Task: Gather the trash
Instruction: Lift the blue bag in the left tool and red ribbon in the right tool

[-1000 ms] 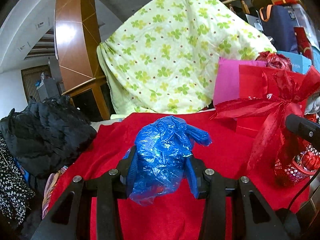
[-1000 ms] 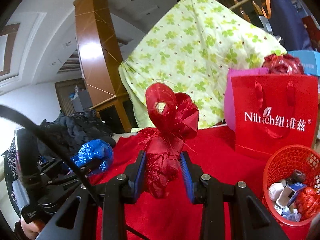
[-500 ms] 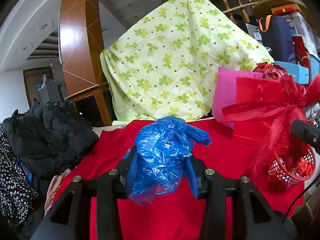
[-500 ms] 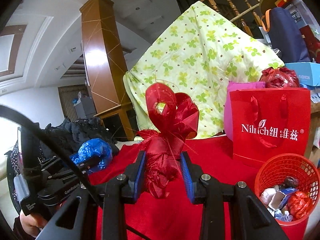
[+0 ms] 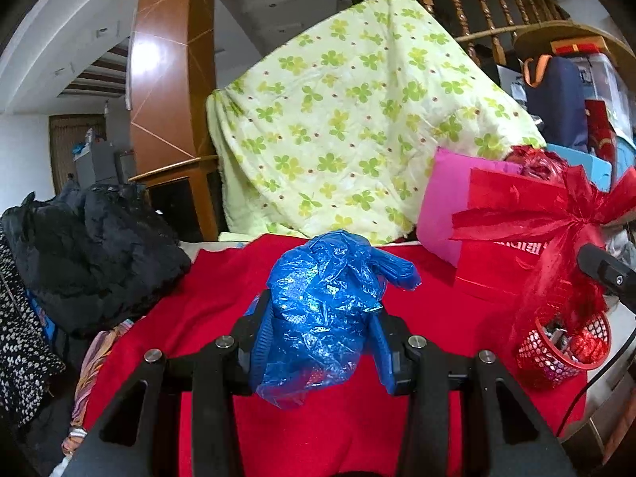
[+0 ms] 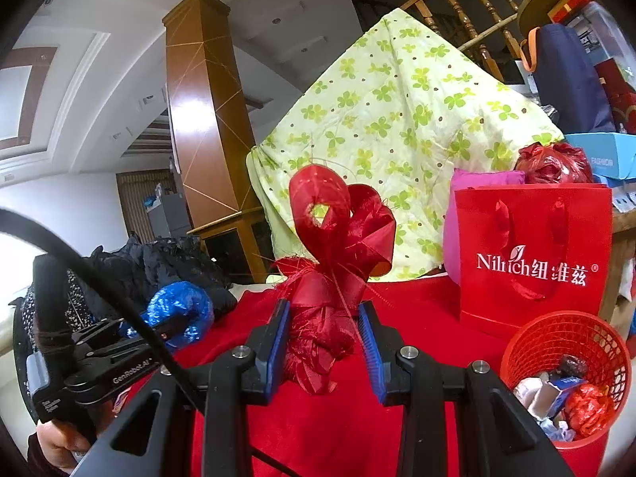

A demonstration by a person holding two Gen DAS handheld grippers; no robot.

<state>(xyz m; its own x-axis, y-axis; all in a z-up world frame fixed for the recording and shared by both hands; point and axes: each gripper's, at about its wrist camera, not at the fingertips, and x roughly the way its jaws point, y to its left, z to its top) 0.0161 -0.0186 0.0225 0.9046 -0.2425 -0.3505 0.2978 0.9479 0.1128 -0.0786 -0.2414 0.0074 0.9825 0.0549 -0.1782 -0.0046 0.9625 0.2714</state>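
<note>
Since a second ago both tools have come up a little off the red-draped desk (image 6: 417, 318); the orange-red mesh basket (image 6: 564, 381) now shows more fully in both views, and neither grip has changed.

Left tool (image 5: 318, 342): jaws at a middling gap, clamped on a crumpled blue plastic bag (image 5: 322, 310), carried clear above the cloth. Right tool (image 6: 324, 349): jaws narrow, pinching the gathered tail of a red ribbon bow (image 6: 338, 262), loops standing up above the pads. Basket sits on the desk to the right, already part-filled with wrappers and a red foil wad.

Risks, as I judge them:
- Blue bag is thin, slick film, springy when crushed; a loose lobe hangs below the jaws and could catch the basket rim or slide out.
- Bow is stiff, frayed satin with stray threads; these may snag on the ridged blue pads or the mesh and cling at release.
- Basket looks light, openwork plastic; a nudge could tip it.
- Red gift bag (image 6: 532, 254) stands just behind the basket, easy to knock.
</note>
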